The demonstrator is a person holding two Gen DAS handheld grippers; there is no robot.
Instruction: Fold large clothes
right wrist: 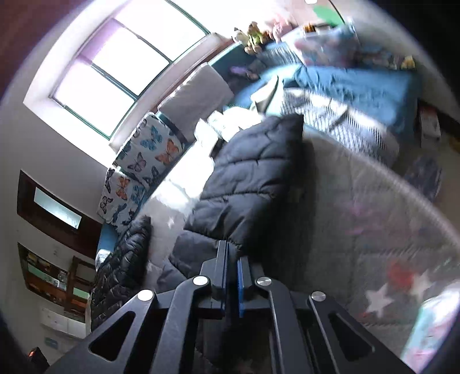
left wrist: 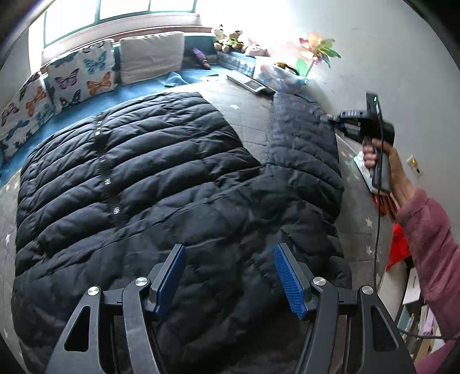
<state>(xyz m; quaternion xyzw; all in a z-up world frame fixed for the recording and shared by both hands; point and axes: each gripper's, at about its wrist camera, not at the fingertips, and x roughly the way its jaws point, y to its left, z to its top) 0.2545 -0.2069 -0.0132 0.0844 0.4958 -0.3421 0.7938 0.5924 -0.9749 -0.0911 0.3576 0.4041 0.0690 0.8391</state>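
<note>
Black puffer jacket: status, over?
Left gripper open above jacket. Right gripper shut on sleeve cuff. Nothing in the way.

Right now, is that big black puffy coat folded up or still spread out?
Mostly spread out: the black coat lies flat on the bed, only its sleeve pinched in the right claw.

i count one black coat (left wrist: 143,178) on the bed, two sleeves showing: one (left wrist: 304,138) stretched out right, one (right wrist: 126,259) at the far side in my right view. two grippers: my left (left wrist: 228,277), my right (right wrist: 232,276). two butterfly cushions (left wrist: 82,73) (left wrist: 24,115), one plain cushion (left wrist: 152,56). one window (left wrist: 120,11). one paper pinwheel (left wrist: 317,47). soft toys (left wrist: 228,38) on the ledge: at least two, too blurred past that. one hand (left wrist: 385,164), one pink cuff (left wrist: 428,230).
</note>
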